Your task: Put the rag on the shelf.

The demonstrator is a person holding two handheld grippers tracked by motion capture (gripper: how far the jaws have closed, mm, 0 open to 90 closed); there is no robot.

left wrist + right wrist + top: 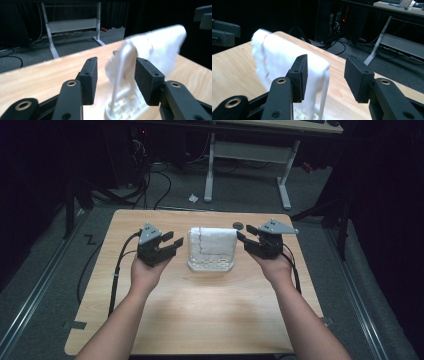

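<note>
The left tongs (pixel 172 244) sit in an upturned palm, jaws wide and empty, aimed at the white basket (pixel 211 264) mid-surface (pixel 200 310), a towel (pixel 212 240) draped over it. The right tongs (pixel 242 239) mirror them, also gaping and holding nothing.

White cloth (pixel 212 241) (soft, matt) over plastic basket (pixel 210 264).

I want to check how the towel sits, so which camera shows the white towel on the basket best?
The high view: the white towel lies whole, draped over the far part of the white basket. The left gripper view catches it blurred; the right gripper view shows one end behind a jaw.
</note>
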